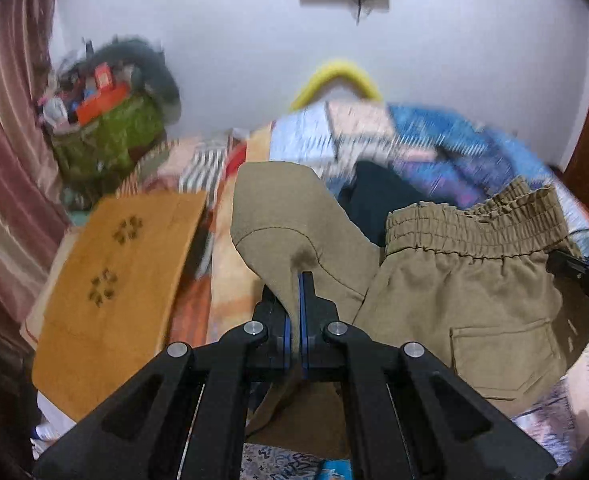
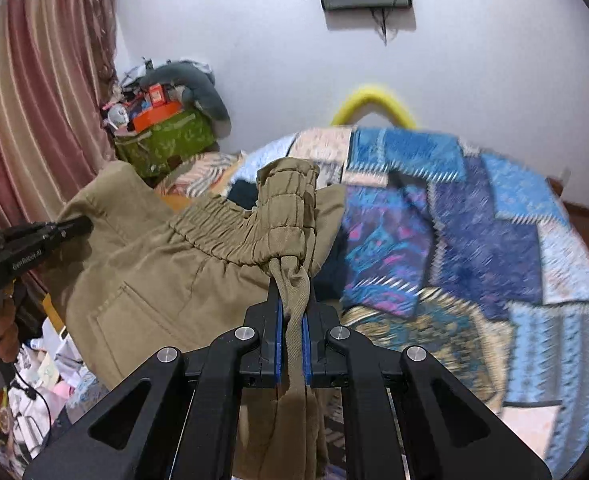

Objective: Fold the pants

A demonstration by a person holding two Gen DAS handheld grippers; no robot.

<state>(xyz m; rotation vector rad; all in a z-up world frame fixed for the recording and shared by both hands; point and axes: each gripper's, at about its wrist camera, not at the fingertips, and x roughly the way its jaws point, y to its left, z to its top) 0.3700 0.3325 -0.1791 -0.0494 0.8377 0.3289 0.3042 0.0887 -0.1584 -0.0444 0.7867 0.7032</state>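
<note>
The khaki pants (image 1: pixel 454 292) with an elastic waistband (image 1: pixel 470 228) and a back pocket hang in the air between both grippers. My left gripper (image 1: pixel 294 280) is shut on a pinch of the khaki cloth at the left end. My right gripper (image 2: pixel 292 280) is shut on the waistband end (image 2: pixel 290 208). The pants also show in the right wrist view (image 2: pixel 154 280). The right gripper shows at the right edge of the left wrist view (image 1: pixel 582 276); the left gripper shows at the left in the right wrist view (image 2: pixel 34 236).
A bed with a blue patchwork quilt (image 2: pixel 474 240) lies below and ahead. An orange folded cloth (image 1: pixel 114 288) lies at the left. A green bag full of items (image 1: pixel 106 140) stands by the pink curtain (image 1: pixel 6 160). A dark garment (image 1: pixel 378 204) lies on the bed.
</note>
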